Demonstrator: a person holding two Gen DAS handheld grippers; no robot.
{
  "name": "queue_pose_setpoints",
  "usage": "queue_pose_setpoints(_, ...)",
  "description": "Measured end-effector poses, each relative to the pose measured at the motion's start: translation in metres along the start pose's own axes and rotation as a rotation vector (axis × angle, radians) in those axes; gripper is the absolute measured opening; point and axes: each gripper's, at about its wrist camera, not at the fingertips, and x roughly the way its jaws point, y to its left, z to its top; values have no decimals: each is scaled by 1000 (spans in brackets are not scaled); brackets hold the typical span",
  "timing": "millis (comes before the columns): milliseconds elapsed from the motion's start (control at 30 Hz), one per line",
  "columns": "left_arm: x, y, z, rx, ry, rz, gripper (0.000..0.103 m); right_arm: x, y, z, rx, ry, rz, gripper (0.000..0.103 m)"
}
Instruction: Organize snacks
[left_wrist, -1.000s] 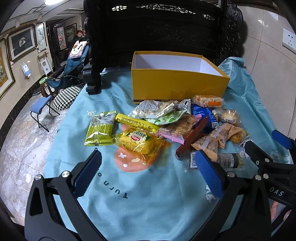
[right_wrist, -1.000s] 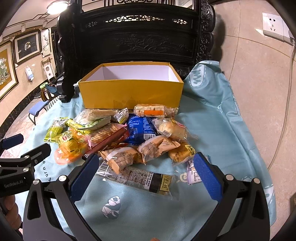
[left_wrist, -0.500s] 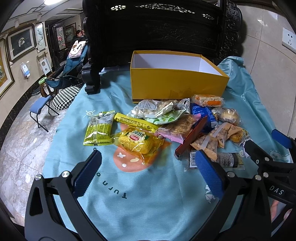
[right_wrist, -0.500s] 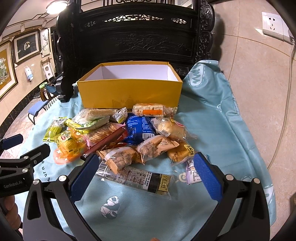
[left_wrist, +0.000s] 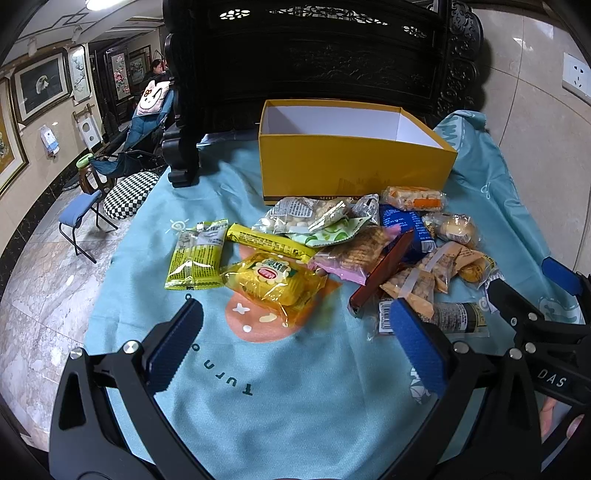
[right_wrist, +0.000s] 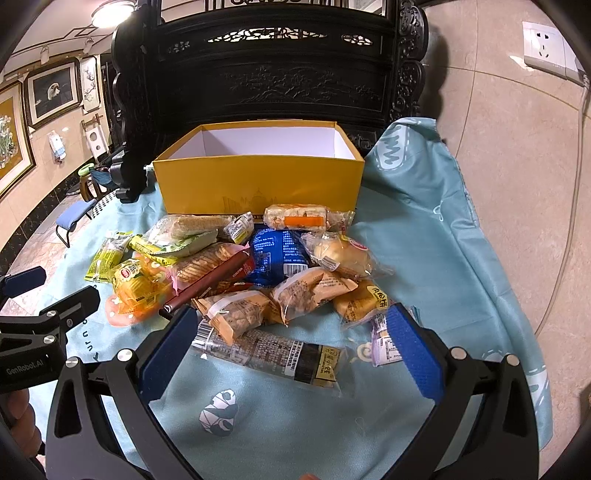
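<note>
1. The left tool (left_wrist: 295, 343) is wide open and holds nothing. It hangs low over the blue cloth (left_wrist: 258, 406) on the surface. In the last second it has barely moved; the snacks look only a tiny bit nearer the bottom of its view.

2. The right tool (right_wrist: 288, 347) is wide open too, and empty. It has crept a little closer to the pile, because the snacks sit slightly lower in its view than a second ago.

3. Just ahead of the right tool, at 12 o'clock, lies the long dark-ended packet (right_wrist: 269, 354). It is between the two fingers but not touched.

4. At 12 o'clock from the left tool lies the yellow corn snack (left_wrist: 273, 282). The green-yellow packet (left_wrist: 195, 254) is at 11 o'clock.

5. Farther on is the big pile: the brown stick (right_wrist: 207, 284), the blue bag (right_wrist: 279, 254) and the round bun (right_wrist: 340, 254).

6. Farthest, at 12 o'clock, stands the yellow box (right_wrist: 258, 184). I see nothing inside it.

7. So no snack has been moved. I think the sorting is just starting, and the first grab comes next.
</note>
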Motion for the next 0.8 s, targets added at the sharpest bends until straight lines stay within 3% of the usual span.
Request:
queue_pose_setpoints(400, 11, 1, -3, 29, 13, 13, 101, 10, -11, -13, -50, -16, -38, 102)
queue_pose_setpoints(567, 24, 7, 0, 40, 26, 17, 101, 21, -9, -16, -211, -2, -96, 102)
queue_pose_setpoints(667, 34, 11, 3, 46, 41, 22, 101, 31, 0, -17, -287, 16, -88, 102)
queue_pose_setpoints(800, 46, 9, 6, 57, 58, 4, 101, 52, 4, -15, -266, 47, -47, 102)
